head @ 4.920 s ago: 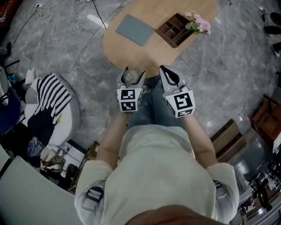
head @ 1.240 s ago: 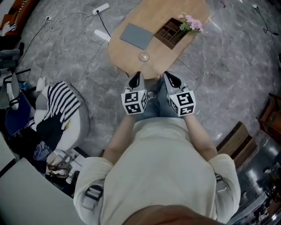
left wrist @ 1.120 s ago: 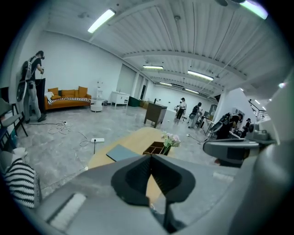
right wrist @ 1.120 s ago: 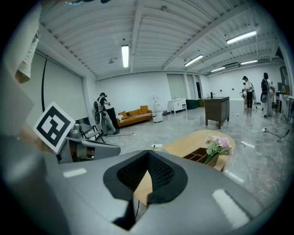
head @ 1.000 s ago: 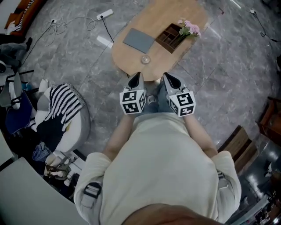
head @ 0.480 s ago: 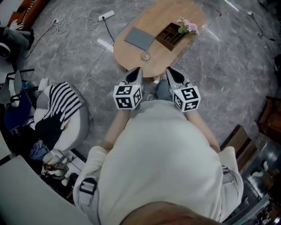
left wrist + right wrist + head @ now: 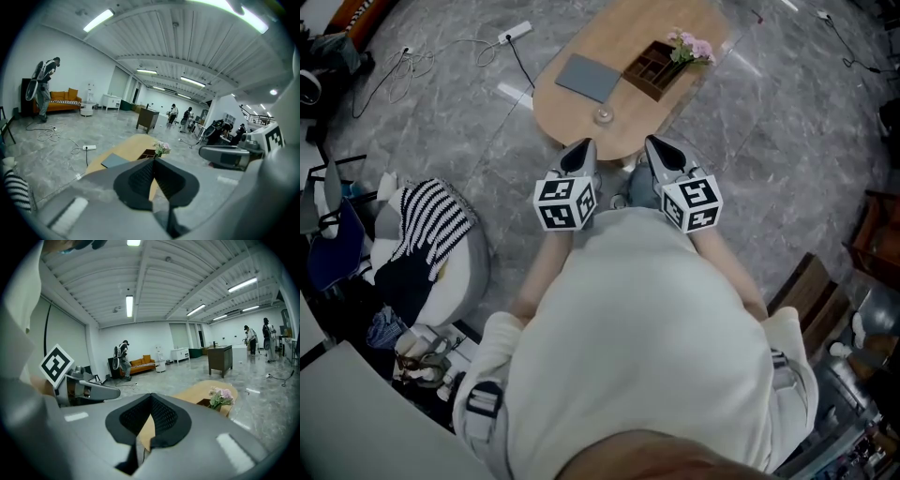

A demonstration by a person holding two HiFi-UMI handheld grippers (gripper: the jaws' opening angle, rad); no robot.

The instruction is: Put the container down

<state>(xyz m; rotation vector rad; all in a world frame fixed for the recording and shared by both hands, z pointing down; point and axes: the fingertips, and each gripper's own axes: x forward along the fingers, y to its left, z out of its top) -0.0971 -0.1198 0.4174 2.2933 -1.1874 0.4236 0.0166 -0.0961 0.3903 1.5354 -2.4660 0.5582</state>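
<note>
The container [image 7: 602, 115], a small clear glass jar, stands by itself on the oval wooden table [image 7: 572, 103], near its close edge. My left gripper [image 7: 583, 146] is shut and empty, held in front of the person's chest, short of the table. Beside it, my right gripper [image 7: 654, 143] is also shut with nothing in it. In the left gripper view the jaws [image 7: 153, 160] meet at a seam and point over the table [image 7: 126, 147]. The right gripper view shows its jaws [image 7: 150, 396] closed the same way.
On the table lie a grey mat [image 7: 588, 77] and a wooden organizer [image 7: 652, 67] with pink flowers [image 7: 689, 47]. A power strip [image 7: 516, 32] and cables lie on the marble floor. A striped cushion seat [image 7: 427, 225] sits at the left.
The left gripper held the container at first, then the container stood alone on the table. Over the last second both shut grippers drew back from the table toward the person's chest.
</note>
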